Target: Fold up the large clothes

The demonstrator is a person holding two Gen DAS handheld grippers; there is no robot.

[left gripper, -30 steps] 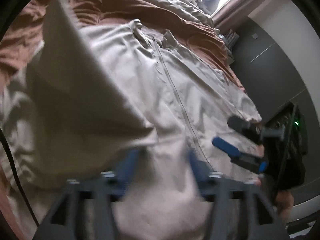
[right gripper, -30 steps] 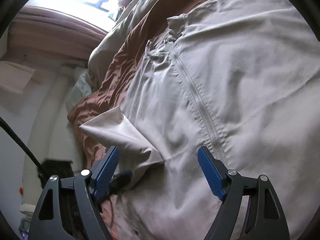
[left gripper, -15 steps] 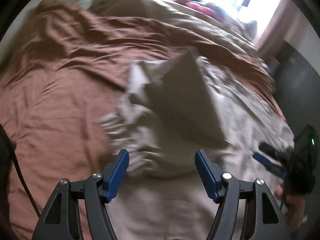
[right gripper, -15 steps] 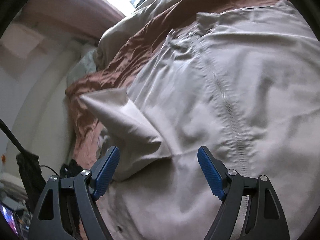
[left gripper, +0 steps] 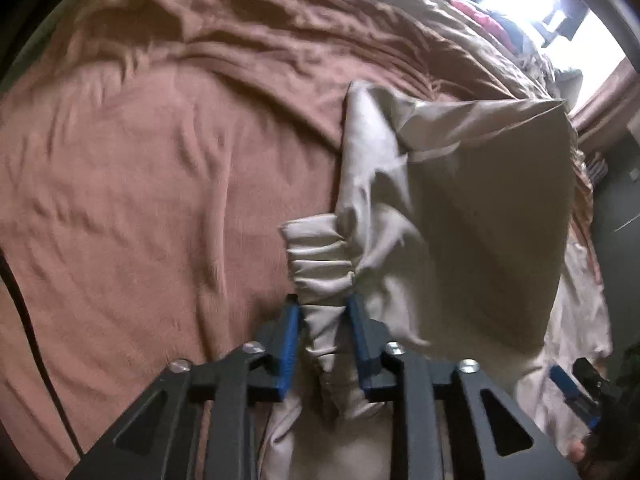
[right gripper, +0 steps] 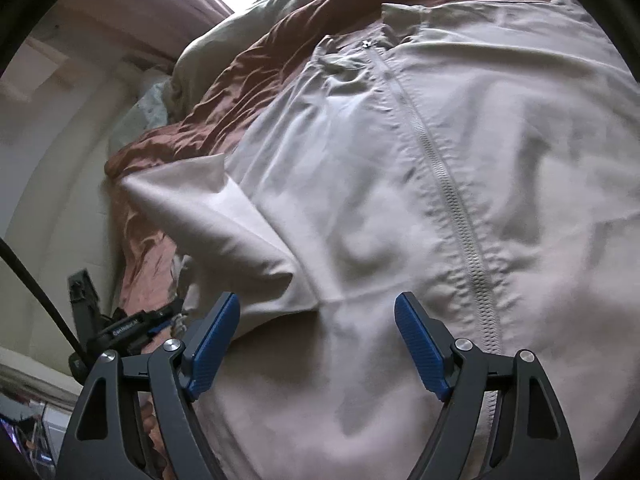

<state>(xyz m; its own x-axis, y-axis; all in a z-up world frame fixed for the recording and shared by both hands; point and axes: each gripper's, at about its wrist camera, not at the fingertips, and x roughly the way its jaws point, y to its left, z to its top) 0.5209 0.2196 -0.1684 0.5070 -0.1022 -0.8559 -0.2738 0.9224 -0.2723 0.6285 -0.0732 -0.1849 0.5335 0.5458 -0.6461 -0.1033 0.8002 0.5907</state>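
A beige zip-up jacket [right gripper: 360, 200] lies front-up on the bed, its zipper [right gripper: 452, 200] running down the middle. One sleeve [left gripper: 480, 208] is folded across the body, and its gathered cuff [left gripper: 320, 256] sticks out over the bedspread. My left gripper [left gripper: 322, 308] is closing, and the cloth just below the cuff is bunched and pinched between its blue pads. My right gripper [right gripper: 316, 312] hovers open over the lower front of the jacket, near the fold of the sleeve [right gripper: 208, 208], with nothing between its fingers. The right gripper [left gripper: 576, 396] also shows at the left wrist view's lower right edge.
A wrinkled brown bedspread [left gripper: 140, 180] covers the bed left of the jacket. A beige duvet [right gripper: 224, 40] is heaped at the far end under a bright window [left gripper: 552, 0]. A dark cabinet [left gripper: 624, 200] stands at the right. A black cable [left gripper: 36, 340] hangs at the left.
My left gripper moved left off the jacket body to the sleeve cuff and went from wide open to closed on the cloth. The right gripper shifted slightly and stays open.
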